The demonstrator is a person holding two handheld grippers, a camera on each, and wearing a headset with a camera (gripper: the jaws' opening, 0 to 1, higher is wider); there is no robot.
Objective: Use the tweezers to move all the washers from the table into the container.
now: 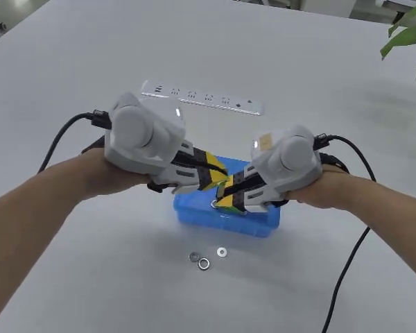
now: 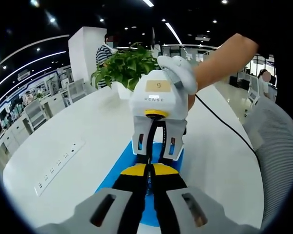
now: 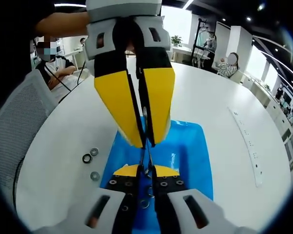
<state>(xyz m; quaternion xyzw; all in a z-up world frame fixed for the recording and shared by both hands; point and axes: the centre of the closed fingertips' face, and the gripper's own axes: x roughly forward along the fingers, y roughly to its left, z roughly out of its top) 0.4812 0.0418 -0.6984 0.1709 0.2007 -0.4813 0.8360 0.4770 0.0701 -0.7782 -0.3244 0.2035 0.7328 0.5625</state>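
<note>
Above the container [image 1: 263, 225], we see the left gripper [image 2: 150, 170] and the right gripper [image 3: 145, 171], fingers narrow, both pinching the tweezers [image 3: 146, 158]; washers [image 1: 204, 262] lie just beside it.

Non-task items: table, power strip, plant, office bkgd.

White table [image 1: 83, 62] w/ 1 white power strip [image 1: 201, 96] lying flat on it, sockets in 1 row. Green leafy plant [image 1: 410, 38] at upper right of head view; in left gripper view it stands at the table's far end, next to a white pillar [image 2: 85, 53]. Grey mesh chair [image 2: 276, 146] just beside the table edge. Bkgd is an open office w/ ceiling strip lights, desks and chairs, a few seated ppl, and 1 person in a striped top [image 2: 105, 52] behind the plant.
</note>
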